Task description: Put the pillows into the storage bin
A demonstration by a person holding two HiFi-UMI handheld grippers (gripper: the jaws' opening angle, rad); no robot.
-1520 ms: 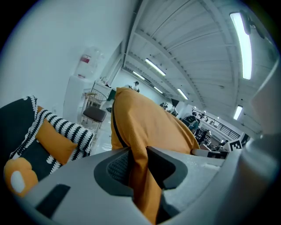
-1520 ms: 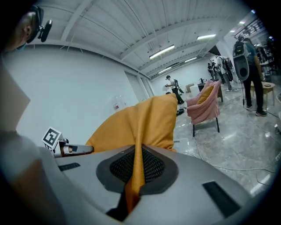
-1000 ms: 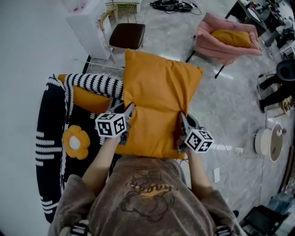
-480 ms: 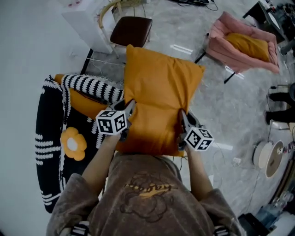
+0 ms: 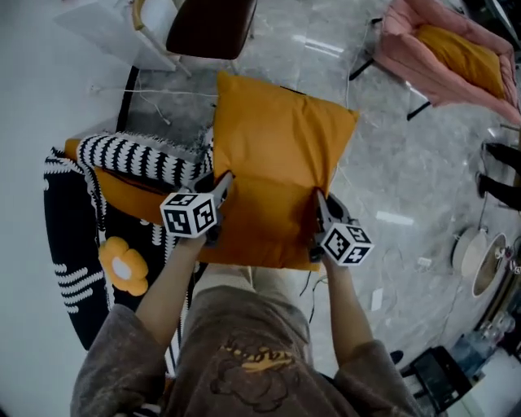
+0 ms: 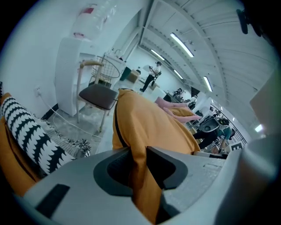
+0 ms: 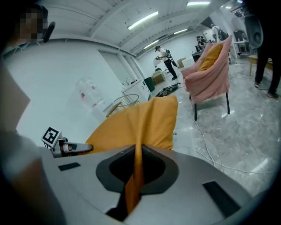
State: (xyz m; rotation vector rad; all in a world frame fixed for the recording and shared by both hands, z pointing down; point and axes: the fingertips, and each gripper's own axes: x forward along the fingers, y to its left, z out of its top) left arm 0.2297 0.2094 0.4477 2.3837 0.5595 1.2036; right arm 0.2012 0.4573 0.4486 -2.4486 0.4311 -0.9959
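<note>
An orange pillow [image 5: 277, 171] hangs flat in the air in front of me, held by both side edges. My left gripper [image 5: 216, 191] is shut on its left edge; in the left gripper view the orange pillow [image 6: 149, 132] is pinched between the jaws. My right gripper [image 5: 319, 213] is shut on the right edge, the orange pillow [image 7: 140, 127] folding into its jaws. Down at the left stands the black storage bin [image 5: 69, 244] with white stripes and an orange flower. Another orange pillow [image 5: 122, 187] and a black-and-white striped pillow [image 5: 138, 155] lie in it.
A brown-seated chair [image 5: 210, 24] stands beyond the bin beside a white cabinet [image 5: 106, 28]. A pink armchair [image 5: 444, 57] with an orange cushion is at the far right. Cables run over the marble floor [image 5: 399, 171]. A round white device [image 5: 472, 252] sits at the right edge.
The view has swung so the bin, chair and armchair sit further out and up. Both grippers keep their hold on the pillow, which has shifted slightly toward the bin side.
</note>
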